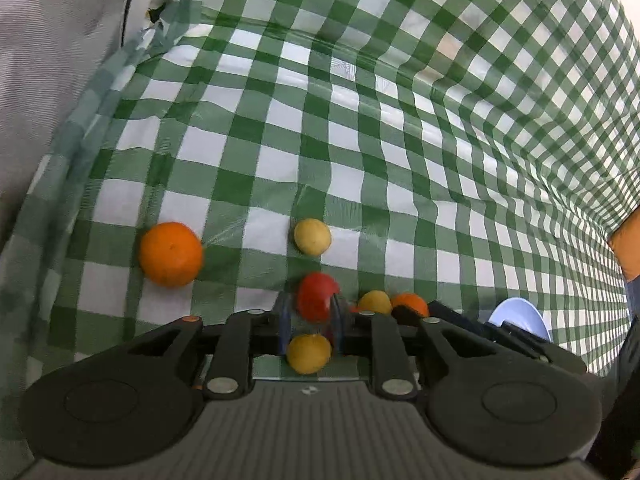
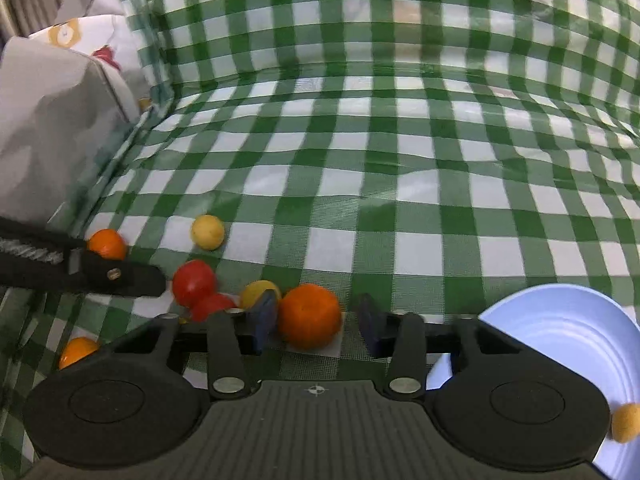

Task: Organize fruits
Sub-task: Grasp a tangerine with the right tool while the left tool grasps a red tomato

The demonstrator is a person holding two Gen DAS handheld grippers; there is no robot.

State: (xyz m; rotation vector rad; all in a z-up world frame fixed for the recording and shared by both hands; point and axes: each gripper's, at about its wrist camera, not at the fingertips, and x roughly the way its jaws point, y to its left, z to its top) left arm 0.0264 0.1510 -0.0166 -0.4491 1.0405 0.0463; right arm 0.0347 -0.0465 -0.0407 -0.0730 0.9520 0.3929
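Observation:
Fruits lie on a green checked cloth. My left gripper points down with its blue pads a narrow gap apart; a red fruit sits at its fingertips, and no firm grip shows. A yellow fruit shows lower between the fingers. In the right wrist view the left gripper reaches in beside that red fruit. My right gripper is open around an orange, which touches the left pad and stands apart from the right one. A pale blue plate lies at the right.
Loose on the cloth: a big orange, a yellow fruit, a second red fruit, a yellow one. A yellow fruit sits by the plate's right edge. A grey cushion stands at the left.

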